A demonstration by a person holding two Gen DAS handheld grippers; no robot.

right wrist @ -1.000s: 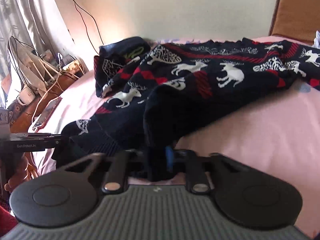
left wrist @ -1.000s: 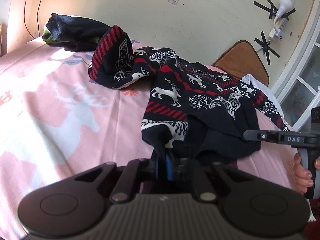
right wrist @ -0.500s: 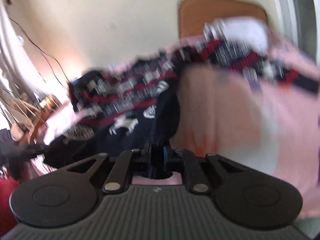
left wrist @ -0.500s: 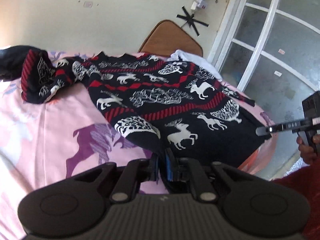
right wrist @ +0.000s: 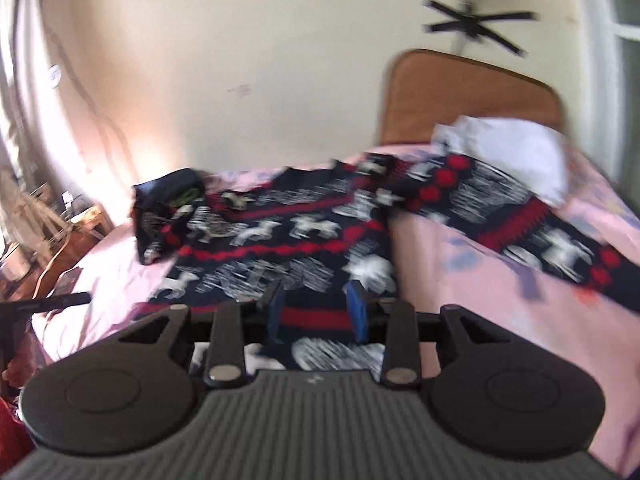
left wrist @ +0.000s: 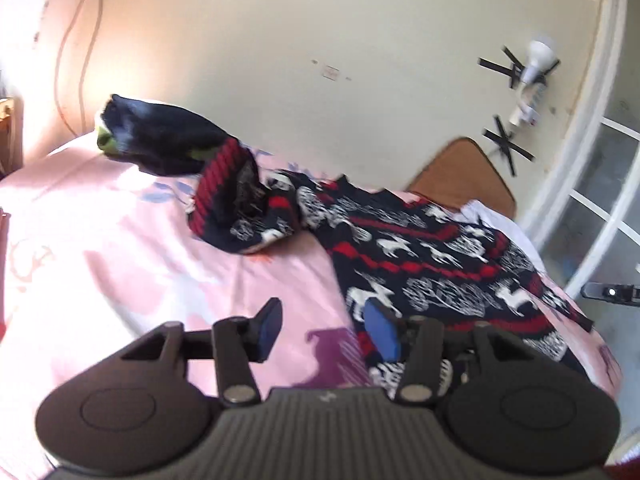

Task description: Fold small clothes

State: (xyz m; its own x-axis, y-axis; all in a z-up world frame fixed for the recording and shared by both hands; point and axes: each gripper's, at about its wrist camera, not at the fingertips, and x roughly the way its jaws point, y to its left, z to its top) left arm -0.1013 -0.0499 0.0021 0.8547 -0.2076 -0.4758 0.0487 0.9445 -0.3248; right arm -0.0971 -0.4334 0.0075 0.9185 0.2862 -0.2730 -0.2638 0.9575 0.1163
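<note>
The reindeer sweater (left wrist: 432, 264) is lying spread on the pink bedspread (left wrist: 120, 256), below the brown headboard (right wrist: 472, 96). My left gripper (left wrist: 324, 330) and right gripper (right wrist: 316, 312) are hovering at its near hem, jaws just opened, gripping nothing. A dark bundle (left wrist: 160, 140) is resting farther from the headboard, against the cream wall (left wrist: 320, 20).

pink bed (left wrist: 120, 272), sweater (left wrist: 432, 264), dark garment (left wrist: 160, 140)

Right claw (right wrist: 316, 314) just opening above sweater (right wrist: 288, 248).
</note>
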